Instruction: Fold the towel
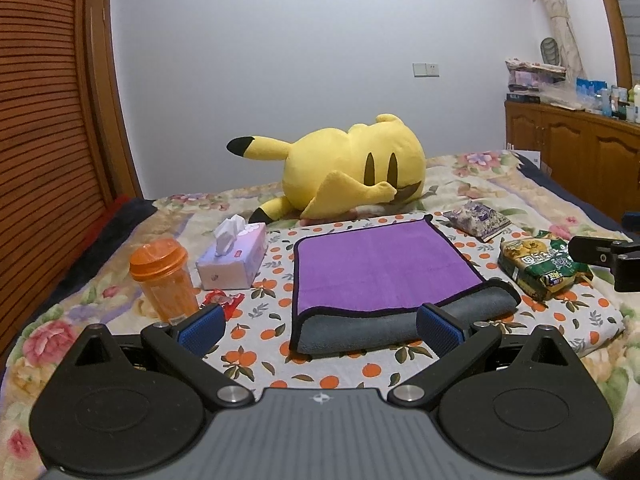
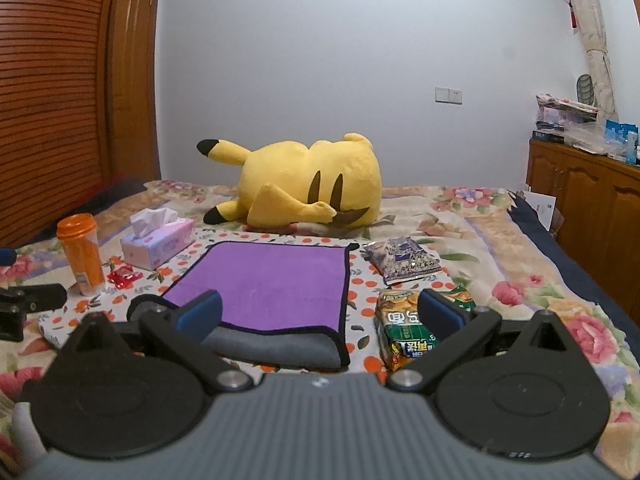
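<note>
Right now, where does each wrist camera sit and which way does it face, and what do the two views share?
Left wrist: on the left claw, low over the bed, facing the purple towel and Pikachu plush; own open fingers show, and the other claw at the right edge.
Right wrist: on the right claw, further right, facing the same way; its open fingers show above the towel and noodle packet.
Shared: towel, plush, tissue box, orange cup.

The towel (image 1: 376, 268) lies folded on a cloth (image 1: 280, 344) spread over the bed (image 1: 560, 192). To its left stand a tissue box (image 1: 234, 260) and a bottle (image 1: 164, 280), with a small wrapper (image 1: 224, 302) between them (nearer the front). To its right lie two snack packets (image 1: 538, 266), one behind the other. A plush toy (image 1: 348, 168) lies behind the towel.
</note>
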`<state>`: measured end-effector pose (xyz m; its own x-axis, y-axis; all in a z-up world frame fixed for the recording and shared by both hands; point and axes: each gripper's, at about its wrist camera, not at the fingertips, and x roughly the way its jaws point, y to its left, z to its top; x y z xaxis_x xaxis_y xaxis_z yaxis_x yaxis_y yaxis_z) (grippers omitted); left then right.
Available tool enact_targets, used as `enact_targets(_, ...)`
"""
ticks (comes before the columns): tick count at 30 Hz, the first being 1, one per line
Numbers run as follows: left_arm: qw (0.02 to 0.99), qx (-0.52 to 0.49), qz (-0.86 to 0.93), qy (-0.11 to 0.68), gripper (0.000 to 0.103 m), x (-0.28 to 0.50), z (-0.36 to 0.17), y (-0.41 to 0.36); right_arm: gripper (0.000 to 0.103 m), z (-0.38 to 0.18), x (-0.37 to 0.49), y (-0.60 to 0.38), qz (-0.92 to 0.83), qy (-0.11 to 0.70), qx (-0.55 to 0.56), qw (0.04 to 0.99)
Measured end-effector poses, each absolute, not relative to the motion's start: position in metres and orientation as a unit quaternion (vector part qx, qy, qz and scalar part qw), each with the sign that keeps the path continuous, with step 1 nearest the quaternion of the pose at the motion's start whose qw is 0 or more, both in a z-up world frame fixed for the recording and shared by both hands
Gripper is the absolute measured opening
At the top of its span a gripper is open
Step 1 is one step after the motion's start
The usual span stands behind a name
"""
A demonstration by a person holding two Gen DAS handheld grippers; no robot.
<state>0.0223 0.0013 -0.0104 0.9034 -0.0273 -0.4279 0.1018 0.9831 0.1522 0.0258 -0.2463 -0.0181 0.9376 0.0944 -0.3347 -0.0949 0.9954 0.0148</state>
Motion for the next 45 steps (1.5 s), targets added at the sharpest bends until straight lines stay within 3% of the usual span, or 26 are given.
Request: enact_targets(45, 0.956, 0.069, -0.057, 0.281, 0.097, 0.116, -0.034, 0.019, 0.103, -0.036, 0.096, -0.234, 0.085, 0.222, -0.031, 0.971)
